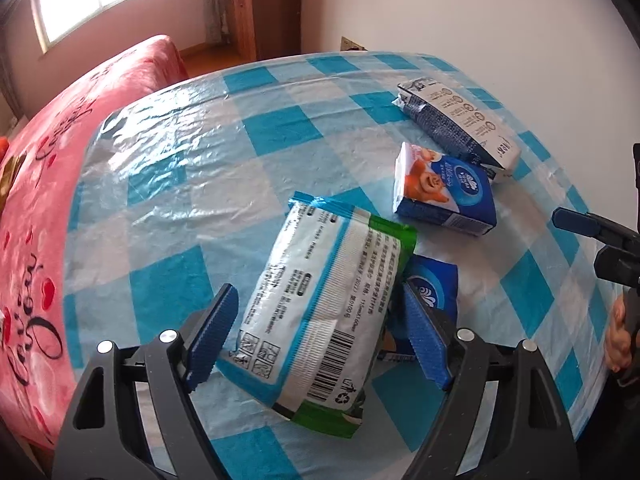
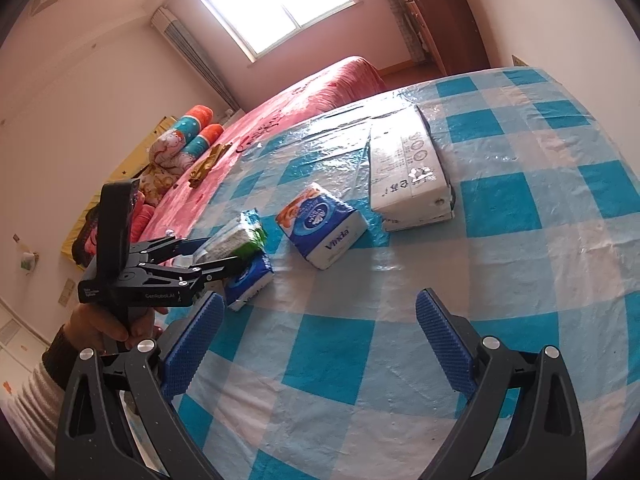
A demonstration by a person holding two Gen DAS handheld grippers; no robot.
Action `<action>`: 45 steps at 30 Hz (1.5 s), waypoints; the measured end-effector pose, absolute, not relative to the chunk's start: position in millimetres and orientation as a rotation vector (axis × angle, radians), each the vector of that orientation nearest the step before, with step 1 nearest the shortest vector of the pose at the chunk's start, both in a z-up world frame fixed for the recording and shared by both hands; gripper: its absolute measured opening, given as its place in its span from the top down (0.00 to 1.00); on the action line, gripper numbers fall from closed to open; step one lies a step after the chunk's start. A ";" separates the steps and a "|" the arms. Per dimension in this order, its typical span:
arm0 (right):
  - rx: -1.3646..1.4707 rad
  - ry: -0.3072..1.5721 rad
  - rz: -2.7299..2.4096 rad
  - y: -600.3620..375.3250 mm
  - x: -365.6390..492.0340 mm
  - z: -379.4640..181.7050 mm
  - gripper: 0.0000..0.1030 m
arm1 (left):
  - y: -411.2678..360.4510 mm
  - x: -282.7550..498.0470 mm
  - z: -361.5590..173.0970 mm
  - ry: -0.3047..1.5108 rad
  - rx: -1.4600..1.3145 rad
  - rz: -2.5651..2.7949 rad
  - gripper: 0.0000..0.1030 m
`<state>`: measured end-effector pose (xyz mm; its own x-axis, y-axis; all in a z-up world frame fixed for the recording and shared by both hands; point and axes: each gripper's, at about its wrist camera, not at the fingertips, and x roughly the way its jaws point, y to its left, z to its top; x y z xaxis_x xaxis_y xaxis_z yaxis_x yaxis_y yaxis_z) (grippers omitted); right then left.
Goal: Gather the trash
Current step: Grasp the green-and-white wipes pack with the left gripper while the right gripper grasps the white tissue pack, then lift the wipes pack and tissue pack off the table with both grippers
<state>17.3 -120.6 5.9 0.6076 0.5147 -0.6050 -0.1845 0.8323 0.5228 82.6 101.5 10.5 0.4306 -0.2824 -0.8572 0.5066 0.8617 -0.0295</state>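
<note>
Jaws standing apart on left gripper (image 1: 316, 338), straddling green-edged wipes pack (image 1: 320, 304) without pinching; right gripper (image 2: 320, 344) gaping empty; nothing collected yet, four packs lying on checked tablecloth (image 1: 180, 168)

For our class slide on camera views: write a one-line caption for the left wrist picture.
Left gripper open around a green-edged wipes pack resting on a blue tissue pack, on a blue checked tablecloth.

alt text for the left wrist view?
The left hand-held gripper straddles a green-edged white wet-wipe pack with open jaws, pads not touching it. The pack rests on a blue tissue packet on a blue-and-white checked plastic tablecloth.
</note>
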 end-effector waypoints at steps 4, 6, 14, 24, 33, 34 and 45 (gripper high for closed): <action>0.428 0.842 0.396 -124.0 24.0 3.8 0.07 | 103.0 78.1 8.9 0.986 0.218 -0.485 0.29; 0.425 0.852 0.385 -125.8 28.6 2.9 0.07 | 106.1 77.0 9.7 0.982 0.182 -0.467 0.37; 0.373 0.867 0.336 -129.2 59.3 5.6 0.07 | 111.3 72.6 15.0 0.977 0.091 -0.401 0.58; 0.276 0.822 0.254 -123.1 109.1 6.4 0.07 | 122.6 59.6 18.5 0.947 0.006 -0.363 0.59; 0.236 0.838 0.217 -118.5 138.3 0.6 0.24 | 123.6 45.4 25.1 0.931 -0.032 -0.377 0.59; 0.233 0.847 0.212 -118.2 139.5 -2.0 0.25 | 123.2 43.8 25.5 0.931 -0.038 -0.380 0.59; 0.233 0.839 0.204 -121.5 124.4 -11.7 0.37 | 122.0 26.4 30.9 0.923 -0.093 -0.393 0.59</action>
